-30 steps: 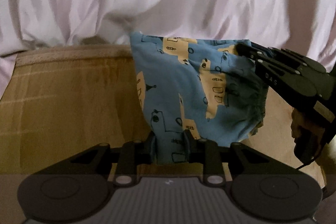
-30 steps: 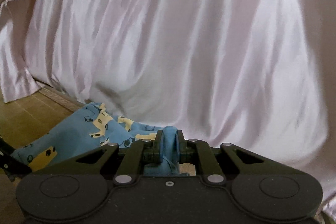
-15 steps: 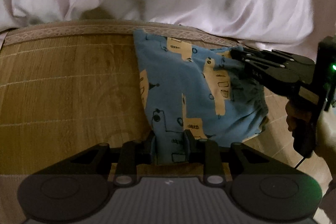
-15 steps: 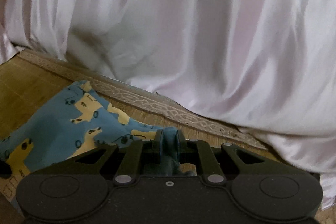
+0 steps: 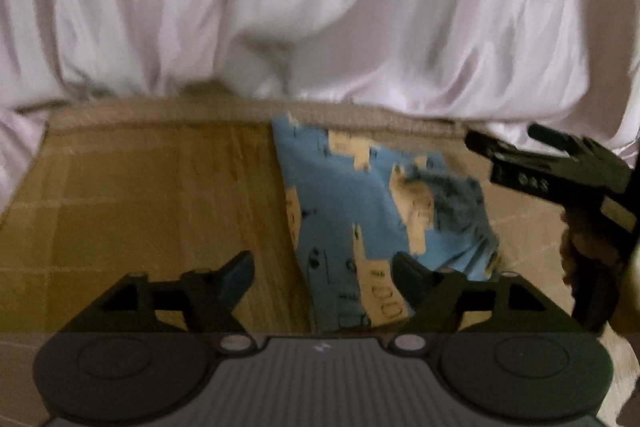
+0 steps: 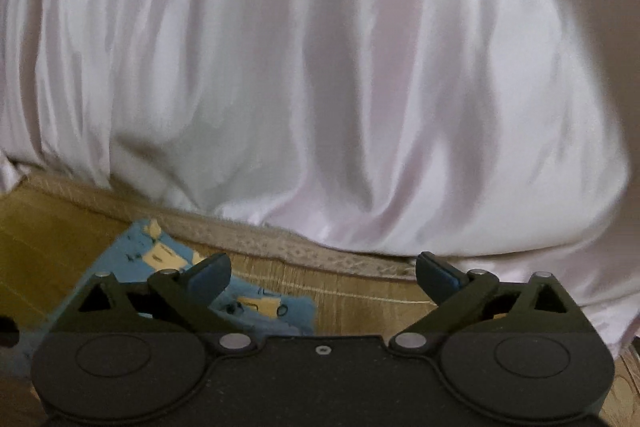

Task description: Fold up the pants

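We see both grippers released, and the blue printed pants [image 5: 352, 211] lie on the bamboo mat [image 5: 152, 195] between the left gripper [image 5: 322, 273] fingers, running forward, left of the right gripper [image 6: 323, 277].

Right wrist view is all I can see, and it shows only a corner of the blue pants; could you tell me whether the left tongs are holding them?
Observer: No. The left tongs are open, and the pants lie on the woven mat, their near edge between the jaws.
Operator: Thank you. Is the whole garment lying flat?
Observer: Not quite. The side toward the right tongs is bunched and rumpled, while the opposite edge runs fairly straight.
Operator: Do my right tongs touch it?
Observer: Seen from the left wrist, they are open beside the far corner and appear clear of the cloth.
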A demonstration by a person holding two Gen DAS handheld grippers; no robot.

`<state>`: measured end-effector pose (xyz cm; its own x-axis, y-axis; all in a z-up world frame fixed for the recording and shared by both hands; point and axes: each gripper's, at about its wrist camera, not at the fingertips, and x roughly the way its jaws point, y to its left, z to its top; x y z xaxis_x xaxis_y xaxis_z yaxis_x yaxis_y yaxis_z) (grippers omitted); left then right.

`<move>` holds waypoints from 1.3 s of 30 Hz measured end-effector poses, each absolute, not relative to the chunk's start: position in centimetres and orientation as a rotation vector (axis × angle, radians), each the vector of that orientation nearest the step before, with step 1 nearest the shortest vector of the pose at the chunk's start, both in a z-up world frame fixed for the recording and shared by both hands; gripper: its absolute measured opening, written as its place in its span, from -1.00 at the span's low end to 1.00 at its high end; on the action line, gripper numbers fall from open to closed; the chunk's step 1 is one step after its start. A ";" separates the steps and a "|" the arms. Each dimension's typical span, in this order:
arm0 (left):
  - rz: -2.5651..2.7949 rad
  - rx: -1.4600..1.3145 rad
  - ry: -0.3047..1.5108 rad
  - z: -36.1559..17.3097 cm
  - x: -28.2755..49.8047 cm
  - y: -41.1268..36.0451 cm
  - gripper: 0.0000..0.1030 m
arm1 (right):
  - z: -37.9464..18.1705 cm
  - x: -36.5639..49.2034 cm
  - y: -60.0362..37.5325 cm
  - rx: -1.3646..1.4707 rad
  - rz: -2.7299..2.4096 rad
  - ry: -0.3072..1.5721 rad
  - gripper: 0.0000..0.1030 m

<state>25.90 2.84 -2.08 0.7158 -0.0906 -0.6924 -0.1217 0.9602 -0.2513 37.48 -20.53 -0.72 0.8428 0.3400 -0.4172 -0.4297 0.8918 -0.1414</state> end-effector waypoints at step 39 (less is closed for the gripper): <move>0.121 -0.120 0.509 3.9 7.3 -2.2 0.99 | 5.5 9.1 -27.2 0.007 0.235 0.301 0.99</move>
<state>7.27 -2.20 3.95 0.8665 0.0857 -0.4918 -0.1452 0.9858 -0.0841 9.05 -27.21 5.49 0.9280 0.2301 -0.2929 -0.2282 0.9727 0.0414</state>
